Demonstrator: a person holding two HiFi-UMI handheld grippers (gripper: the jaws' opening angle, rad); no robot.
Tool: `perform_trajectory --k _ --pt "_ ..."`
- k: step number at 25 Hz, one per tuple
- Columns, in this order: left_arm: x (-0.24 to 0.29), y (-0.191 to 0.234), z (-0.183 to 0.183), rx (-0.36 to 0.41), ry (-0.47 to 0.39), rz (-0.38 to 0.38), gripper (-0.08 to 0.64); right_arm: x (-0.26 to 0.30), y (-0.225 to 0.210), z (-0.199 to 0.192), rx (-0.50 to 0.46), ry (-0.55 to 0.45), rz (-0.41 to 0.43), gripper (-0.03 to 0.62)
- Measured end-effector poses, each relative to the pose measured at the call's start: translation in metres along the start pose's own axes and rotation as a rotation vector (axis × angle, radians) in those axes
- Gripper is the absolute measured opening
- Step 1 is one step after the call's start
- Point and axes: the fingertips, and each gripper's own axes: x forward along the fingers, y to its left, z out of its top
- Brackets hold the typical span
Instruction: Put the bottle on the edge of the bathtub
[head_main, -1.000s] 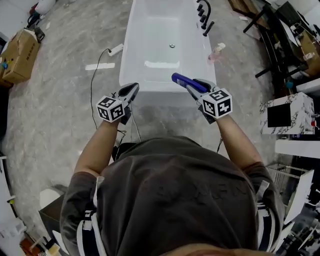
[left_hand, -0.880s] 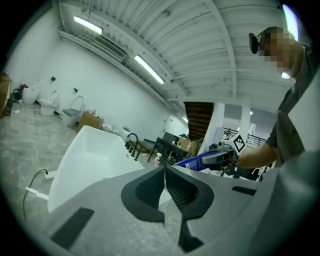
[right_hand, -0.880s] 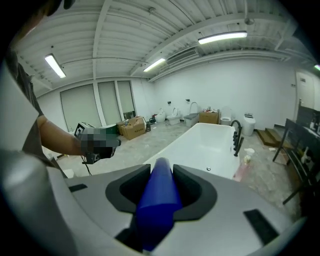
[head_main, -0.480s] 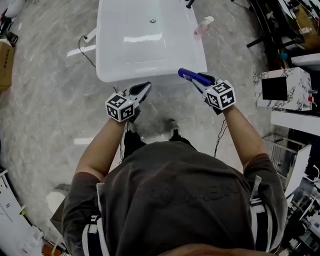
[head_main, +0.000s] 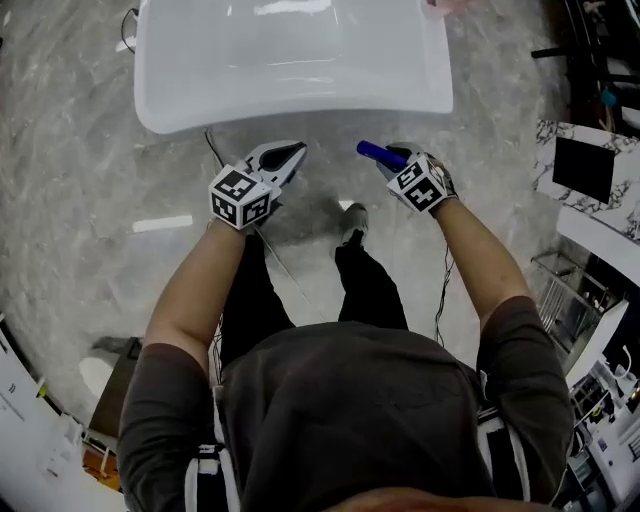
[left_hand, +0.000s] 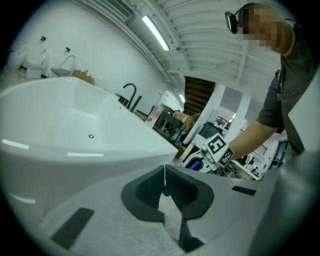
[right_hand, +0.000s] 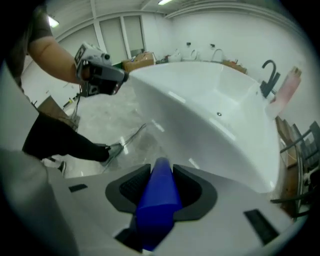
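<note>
Head view has the bathtub (head_main: 290, 112) higher in the picture than a second ago, and both gripper views show its white wall looming much larger. From where I stand, the person has walked up to the near end of the tub; one leg is out in front, mid-stride.

A second ago both tools overlapped the tub's near end in that view. Now they hang over the grey floor (head_main: 90, 150), just short of the near rim and not touching it.

The right hand-held gripper (head_main: 386, 157) is still pinching the blue bottle (head_main: 370, 151). Its jaws are clamped on the bottle's sides, and the bottle juts forward toward the tub. The grip looks the same as before, with no slip that I can see.

The left hand-held gripper (head_main: 290, 153) has its jaws pressed together with nothing held, as they were a second ago. It is carried level with the right one, to its left.

So the bottle is not on the tub's edge; it is in the air, near the rim's near right part. What has changed is the approach, and the gap to the tub is nearly closed. My guess is that the work left is to bring the bottle over the rim, set it down steady and let go. The rim looks narrow and rounded, so the bottle could tip or roll off if it is released carelessly.
</note>
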Motion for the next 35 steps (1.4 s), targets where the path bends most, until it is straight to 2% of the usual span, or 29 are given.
perform_trajectory --k 3,7,14,21,28,33,35 --pt "0.030 0.032 -0.069 -0.060 0.032 0.040 0.011 0.089 0.004 -0.054 -0.072 0.099 0.023 0.133" --pt "0.058 0.063 -0.149 -0.106 0.084 0.063 0.011 0.192 0.003 -0.112 -0.104 0.182 0.035 0.133" --pt "0.092 0.108 -0.228 -0.113 0.118 0.060 0.011 0.326 -0.016 -0.164 -0.154 0.268 0.014 0.133" --pt "0.117 0.134 -0.259 -0.104 0.129 0.047 0.011 0.389 -0.036 -0.194 -0.154 0.341 -0.013 0.135" --pt "0.122 0.142 -0.269 -0.120 0.141 0.038 0.011 0.417 -0.036 -0.196 -0.193 0.363 -0.014 0.139" --pt "0.120 0.145 -0.270 -0.128 0.144 0.033 0.011 0.418 -0.030 -0.186 -0.178 0.353 -0.015 0.140" --pt "0.119 0.145 -0.271 -0.131 0.144 0.033 0.011 0.422 -0.032 -0.193 -0.193 0.364 -0.023 0.144"
